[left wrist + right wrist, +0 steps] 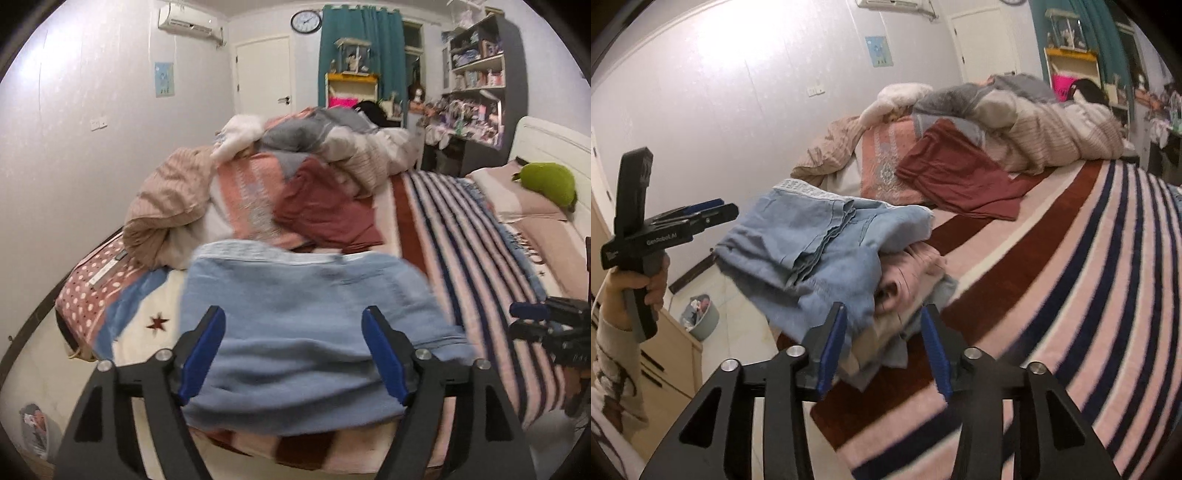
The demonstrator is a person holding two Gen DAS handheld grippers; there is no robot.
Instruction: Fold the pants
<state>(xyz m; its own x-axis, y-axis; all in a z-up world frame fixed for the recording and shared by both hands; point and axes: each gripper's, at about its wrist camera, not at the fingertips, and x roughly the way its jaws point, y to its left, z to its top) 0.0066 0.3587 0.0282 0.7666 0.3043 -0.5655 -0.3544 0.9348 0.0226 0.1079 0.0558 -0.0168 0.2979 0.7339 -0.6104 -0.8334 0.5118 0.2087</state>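
Observation:
Folded light blue denim pants (306,332) lie at the near edge of the bed; in the right wrist view the pants (820,251) sit on top of a stack of folded pinkish clothes (908,284). My left gripper (295,325) is open and empty, held just before the pants; it shows from the side in the right wrist view (713,210), off the bed's left edge. My right gripper (882,321) is open and empty, close in front of the stack; it shows at the right edge of the left wrist view (524,317).
A striped blanket (1071,277) covers the bed. A folded maroon garment (956,173) lies behind the stack, with heaped quilts (1034,118) at the back. A green plush (550,184) sits on the pillow. A bin (701,317) and a drawer unit (676,362) stand left.

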